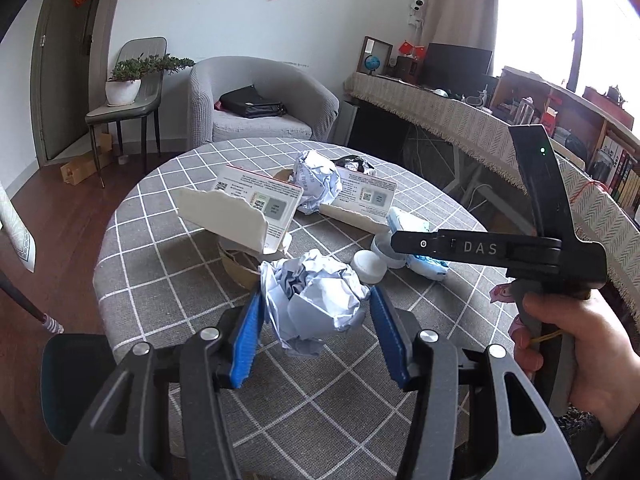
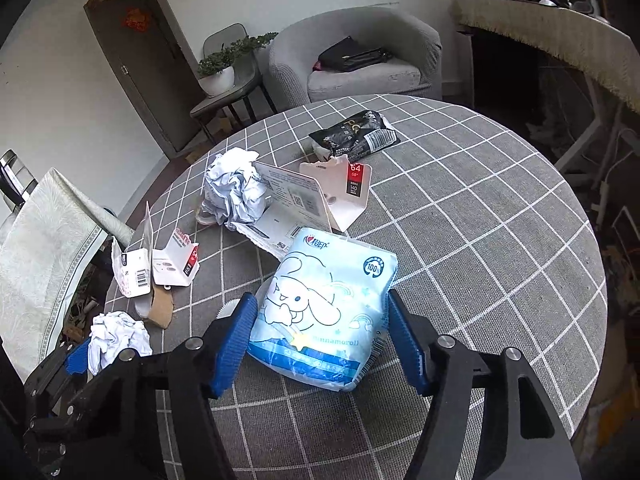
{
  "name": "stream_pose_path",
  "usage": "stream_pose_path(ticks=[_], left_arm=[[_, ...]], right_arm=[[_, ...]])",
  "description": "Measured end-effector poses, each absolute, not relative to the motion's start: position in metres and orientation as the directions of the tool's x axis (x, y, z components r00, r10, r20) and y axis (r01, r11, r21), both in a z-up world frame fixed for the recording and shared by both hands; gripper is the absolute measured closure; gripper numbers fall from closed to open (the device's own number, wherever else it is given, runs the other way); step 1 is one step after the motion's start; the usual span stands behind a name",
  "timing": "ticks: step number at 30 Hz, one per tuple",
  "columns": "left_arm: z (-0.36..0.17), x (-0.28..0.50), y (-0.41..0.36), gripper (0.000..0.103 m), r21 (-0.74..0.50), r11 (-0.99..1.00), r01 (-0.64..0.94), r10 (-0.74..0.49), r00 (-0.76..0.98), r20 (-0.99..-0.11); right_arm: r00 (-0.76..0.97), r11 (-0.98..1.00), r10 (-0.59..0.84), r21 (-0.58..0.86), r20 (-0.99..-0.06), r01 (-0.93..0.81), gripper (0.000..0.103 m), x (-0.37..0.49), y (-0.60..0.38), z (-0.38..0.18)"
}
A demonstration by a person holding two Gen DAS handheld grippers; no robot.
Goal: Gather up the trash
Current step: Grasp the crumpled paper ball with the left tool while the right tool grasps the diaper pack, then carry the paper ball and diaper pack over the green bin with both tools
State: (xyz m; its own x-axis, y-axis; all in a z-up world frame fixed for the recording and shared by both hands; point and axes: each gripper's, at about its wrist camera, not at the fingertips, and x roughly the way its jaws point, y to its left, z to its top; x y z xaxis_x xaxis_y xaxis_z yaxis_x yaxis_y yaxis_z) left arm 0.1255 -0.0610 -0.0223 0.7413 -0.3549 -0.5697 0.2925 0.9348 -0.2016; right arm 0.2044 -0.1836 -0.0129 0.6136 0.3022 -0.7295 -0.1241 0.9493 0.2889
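In the left wrist view my left gripper (image 1: pixel 316 320) holds a crumpled white paper ball (image 1: pixel 316 300) between its blue pads (image 1: pixel 250 328), a little above the round table with the grey checked cloth (image 1: pixel 168 264). The same paper ball (image 2: pixel 116 336) shows at the lower left of the right wrist view. My right gripper (image 2: pixel 320 332) straddles a light-blue tissue pack with a cartoon dog (image 2: pixel 324 304) lying on the table (image 2: pixel 480 240). Both pads (image 2: pixel 236 332) press its sides. A hand (image 1: pixel 580 352) holds that right gripper (image 1: pixel 408 246) over the tissue pack (image 1: pixel 430 268).
On the cloth lie a second paper ball (image 2: pixel 236 192), torn white card boxes (image 2: pixel 340 192) (image 2: pixel 160 264), a black snack wrapper (image 2: pixel 356 134), a white cap (image 1: pixel 370 266) and a cardboard roll (image 1: pixel 236 268). Beyond stand a grey armchair (image 1: pixel 260 92) and a fringed side table (image 1: pixel 460 116).
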Motion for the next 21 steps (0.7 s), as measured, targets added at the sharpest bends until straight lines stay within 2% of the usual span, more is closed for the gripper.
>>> stream_pose_path(ticks=[10,21], left_arm=[[-0.002,0.108,-0.014,0.048,-0.18,0.961,0.212,-0.276,0.799,-0.534],[-0.006,0.102,0.057,0.048,-0.164,0.985,0.05,-0.133,0.825,-0.55]], right_arm=[[0.692,0.969,0.244,0.202,-0.68,-0.143,0.041,0.193,-0.159,0.017],[0.699,0.929,0.37,0.23,-0.612,-0.291,0.041,0.184,-0.104,0.043]])
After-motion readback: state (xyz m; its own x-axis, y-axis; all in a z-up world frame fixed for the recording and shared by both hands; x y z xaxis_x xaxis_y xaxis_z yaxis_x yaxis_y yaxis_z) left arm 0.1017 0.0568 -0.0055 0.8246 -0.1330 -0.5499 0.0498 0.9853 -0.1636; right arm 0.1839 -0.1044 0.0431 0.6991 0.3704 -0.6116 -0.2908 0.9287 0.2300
